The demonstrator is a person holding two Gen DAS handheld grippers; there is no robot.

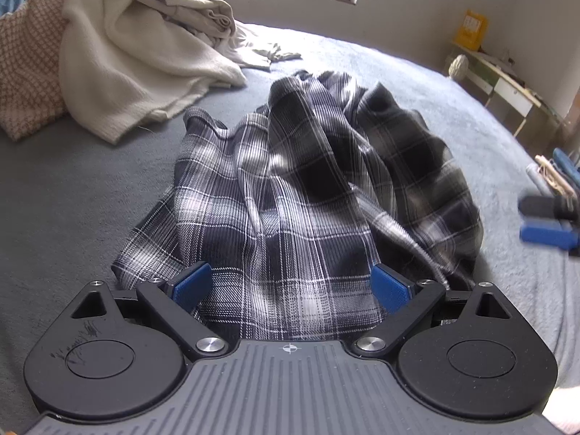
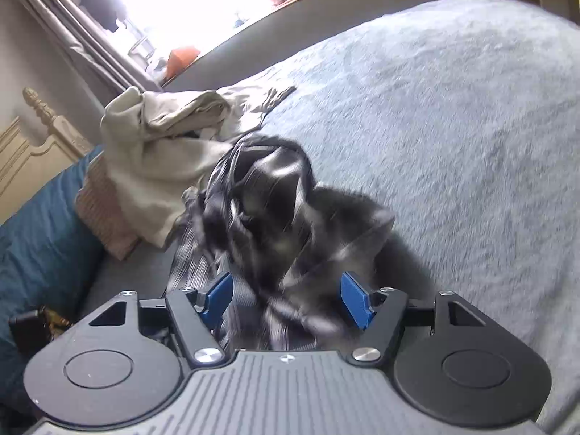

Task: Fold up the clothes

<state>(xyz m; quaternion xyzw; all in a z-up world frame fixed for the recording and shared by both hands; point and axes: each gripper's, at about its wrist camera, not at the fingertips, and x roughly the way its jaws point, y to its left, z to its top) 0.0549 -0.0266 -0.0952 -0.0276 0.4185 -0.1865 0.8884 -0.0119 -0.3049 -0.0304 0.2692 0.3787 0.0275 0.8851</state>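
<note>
far off to the left of the left gripper (image 1: 291, 286), a checked pink-and-cream cloth (image 1: 27, 69), and beside it a heap of cream blankets (image 1: 145, 54) slumped on the grey bedspread (image 1: 72, 188). straight ahead of that gripper, and reaching right under its spread blue pads (image 1: 192, 284), a crumpled black-and-white plaid shirt (image 1: 297, 188), bunched higher on its far right side; jaws wide apart, nothing pinched, cloth lying below and between the pads without being pressed. further right, at the edge of the left wrist view, the right gripper (image 1: 547, 221), blurred, clear of the shirt. beyond it, a low shelf (image 1: 507, 83) by the wall with a yellow box (image 1: 471, 29). seen from the right gripper (image 2: 286, 299): teal bedding (image 2: 40, 224) to the left, cream blankets ahead-left, plaid shirt (image 2: 275, 210) directly ahead and blurred, bare bedspread to the right. jaws parted, pads not pressing on the fabric between them.
</note>
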